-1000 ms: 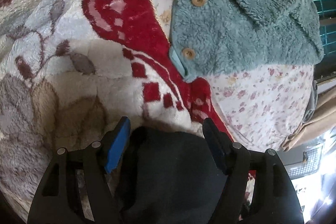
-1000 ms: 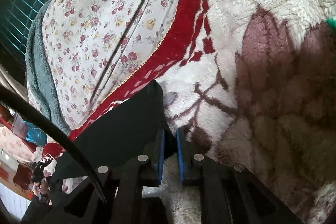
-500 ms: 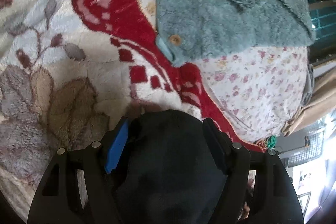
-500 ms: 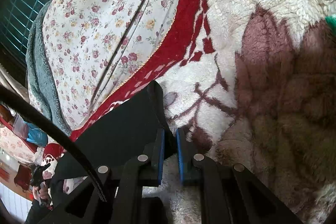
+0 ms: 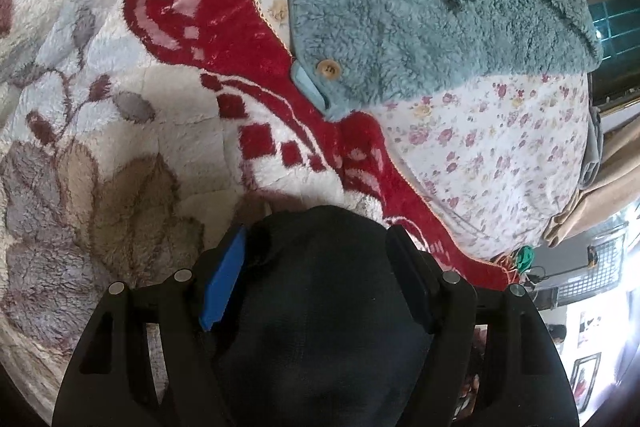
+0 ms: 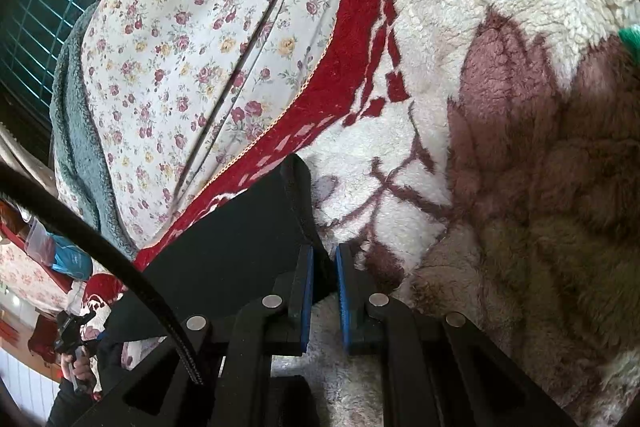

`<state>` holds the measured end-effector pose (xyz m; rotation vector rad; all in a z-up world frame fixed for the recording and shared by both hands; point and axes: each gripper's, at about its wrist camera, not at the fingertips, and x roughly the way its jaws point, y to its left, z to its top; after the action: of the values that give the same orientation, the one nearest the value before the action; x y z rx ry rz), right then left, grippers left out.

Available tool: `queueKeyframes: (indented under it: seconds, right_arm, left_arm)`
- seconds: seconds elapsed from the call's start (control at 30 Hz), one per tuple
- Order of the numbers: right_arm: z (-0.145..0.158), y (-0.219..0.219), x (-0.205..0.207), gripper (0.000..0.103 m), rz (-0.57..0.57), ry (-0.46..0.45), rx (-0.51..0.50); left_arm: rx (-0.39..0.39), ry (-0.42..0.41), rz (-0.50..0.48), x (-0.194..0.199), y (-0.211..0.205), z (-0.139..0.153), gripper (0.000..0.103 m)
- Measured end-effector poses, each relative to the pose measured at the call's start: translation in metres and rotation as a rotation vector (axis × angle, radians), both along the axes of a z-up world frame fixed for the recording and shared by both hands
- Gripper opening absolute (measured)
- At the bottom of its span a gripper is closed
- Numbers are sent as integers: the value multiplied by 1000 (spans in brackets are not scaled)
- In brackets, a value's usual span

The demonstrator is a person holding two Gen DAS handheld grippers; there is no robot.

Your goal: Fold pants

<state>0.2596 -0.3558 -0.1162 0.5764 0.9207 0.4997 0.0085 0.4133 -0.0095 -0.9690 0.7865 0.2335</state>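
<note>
The black pants lie bunched on a plush floral blanket, near its red patterned border and well short of the teal fleece jacket that rests farther off on the flowered sheet. The left gripper stands wide, its 2 fingers straddling a thick mound of the dark cloth; the fabric fills the gap, but whether the pads press it firmly is hard to tell. The right gripper is closed to a narrow slit on the edge of the pants, pinching a corner where the cloth meets the blanket. The step in hand looks like carrying 1 end of the garment over to make a fold. To do it well, the left claw should probably close fully on a single clean edge rather than a wad, so that the layer lifts flat. Both grippers should then travel together at matched height, keeping the held edge taut between them, so the cloth lays down without creases. The deep pile could drag the fabric, so lifting clear before moving sideways seems wise, and release should come only once the edges line up.
</note>
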Motion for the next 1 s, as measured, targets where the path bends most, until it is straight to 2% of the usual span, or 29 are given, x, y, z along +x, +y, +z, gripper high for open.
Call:
queueKeyframes:
  seconds: [0.07, 0.17, 0.3, 0.37, 0.4, 0.43, 0.6, 0.67, 0.73, 0.77, 0.83, 0.87, 0.93, 1.0]
  right_arm:
    - [0, 0, 0, 8, 0, 0, 1]
    - [0, 0, 0, 8, 0, 0, 0]
    - [-1, -1, 0, 8, 0, -1, 1]
    - [-1, 0, 0, 8, 0, -1, 1]
    - [-1, -1, -1, 8, 0, 0, 1]
    - [-2, 0, -1, 8, 0, 0, 1]
    - [-2, 0, 1, 8, 0, 11, -2]
    - [5, 3, 4, 10, 7, 43, -47]
    - [25, 10, 8, 20, 19, 56, -153]
    - [42, 13, 12, 20, 34, 26, -201]
    - [63, 14, 22, 27, 53, -7, -242]
    - [73, 14, 30, 30, 54, -13, -255]
    - [85, 16, 54, 44, 55, 9, -231]
    - [82, 23, 80, 44, 89, 86, -192]
  left_arm:
    - [-7, 1, -7, 0, 0, -1, 71]
    - [12, 46, -30, 7, -1, -6, 71]
    - [36, 60, -3, 11, 2, -11, 68]
    - [76, 108, 7, 13, 1, -15, 40]
    - [96, 141, 7, 13, 1, -17, 21]
    - [116, 168, 9, 14, 1, -19, 15]
    - [166, 137, 14, 6, -7, -11, 11]
    - [183, 125, 17, 4, -10, -2, 10]
    - [206, 105, 24, 1, -14, 8, 10]
    - [232, 99, 27, 0, -17, 14, 10]
    - [270, 85, 38, -1, -24, 22, 10]
    - [286, 82, 42, 0, -27, 25, 10]
    - [320, 67, 63, -1, -36, 34, 10]
    - [331, 45, 81, -2, -44, 42, 10]
